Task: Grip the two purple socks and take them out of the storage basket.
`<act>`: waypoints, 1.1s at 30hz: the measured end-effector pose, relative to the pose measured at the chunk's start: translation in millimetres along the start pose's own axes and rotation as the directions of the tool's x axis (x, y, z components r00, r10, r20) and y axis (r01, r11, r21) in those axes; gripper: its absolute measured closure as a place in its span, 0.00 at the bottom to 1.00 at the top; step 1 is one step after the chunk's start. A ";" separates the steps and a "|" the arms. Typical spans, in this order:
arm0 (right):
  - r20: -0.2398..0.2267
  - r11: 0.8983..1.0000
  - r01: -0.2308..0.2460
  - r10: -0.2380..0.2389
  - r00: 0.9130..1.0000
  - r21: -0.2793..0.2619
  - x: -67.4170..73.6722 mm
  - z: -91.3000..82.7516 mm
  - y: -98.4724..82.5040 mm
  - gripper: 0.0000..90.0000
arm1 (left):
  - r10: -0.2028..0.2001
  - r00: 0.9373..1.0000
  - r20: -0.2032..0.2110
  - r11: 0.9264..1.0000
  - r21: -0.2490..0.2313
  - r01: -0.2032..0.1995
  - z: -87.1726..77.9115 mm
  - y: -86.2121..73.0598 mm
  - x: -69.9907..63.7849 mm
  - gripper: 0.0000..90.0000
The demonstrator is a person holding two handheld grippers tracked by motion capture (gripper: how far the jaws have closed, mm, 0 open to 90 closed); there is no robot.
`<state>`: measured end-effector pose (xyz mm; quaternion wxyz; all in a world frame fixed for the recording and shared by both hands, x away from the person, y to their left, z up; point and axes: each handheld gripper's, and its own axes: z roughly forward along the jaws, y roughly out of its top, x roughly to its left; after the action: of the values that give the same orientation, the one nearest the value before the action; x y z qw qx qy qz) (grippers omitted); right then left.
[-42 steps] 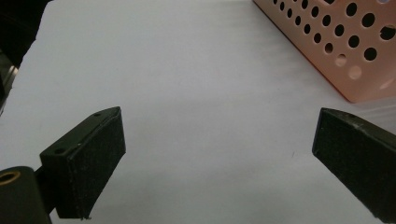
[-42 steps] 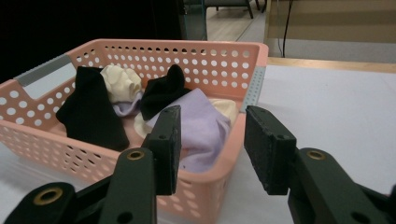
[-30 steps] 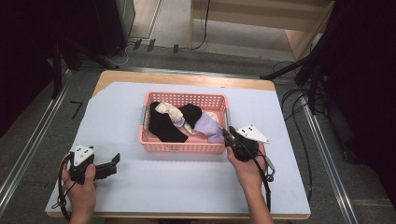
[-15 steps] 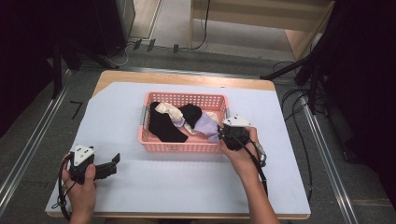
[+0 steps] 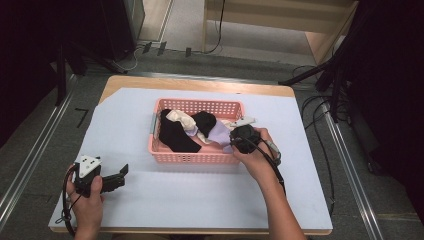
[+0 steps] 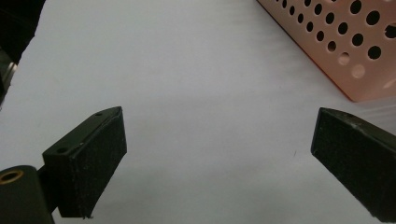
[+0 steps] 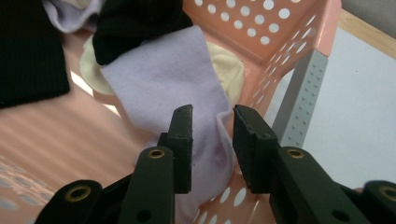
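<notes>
Fabric bunches between our right claw, whose narrowly parted jaws have just been opening around a soft lilac sock in the perforated pink plastic basket. Our left claw gapes wide, released, over the smooth white desk.

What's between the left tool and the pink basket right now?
Nothing but bare white table cover. In the high view the left tool rests apart from the basket; the left gripper view shows plain sheet between its open jaws, with the basket's corner beyond.
</notes>
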<state>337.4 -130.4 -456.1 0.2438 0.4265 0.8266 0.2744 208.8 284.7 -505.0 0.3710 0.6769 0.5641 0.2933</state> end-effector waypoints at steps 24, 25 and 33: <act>-0.091 0.922 -0.105 0.076 0.993 -0.372 -15.2 -38.8 8.7 1.00 | -0.003 1.000 0.000 1.000 0.003 0.003 0.7 0.2 0.4 0.06; -0.088 0.907 -0.103 0.074 0.993 -0.409 -15.5 -41.6 8.5 1.00 | -0.003 1.000 0.000 1.000 0.003 0.003 0.7 0.2 0.4 0.06; -0.048 0.796 -0.101 0.089 0.995 -0.597 -19.0 -53.2 5.4 1.00 | -0.001 1.000 0.000 1.000 0.004 0.001 0.7 0.4 0.7 0.06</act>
<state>316.4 -156.8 -410.4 0.3445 0.3663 0.6776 0.5367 209.7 285.2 -505.1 0.3695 0.6775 0.5650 0.2920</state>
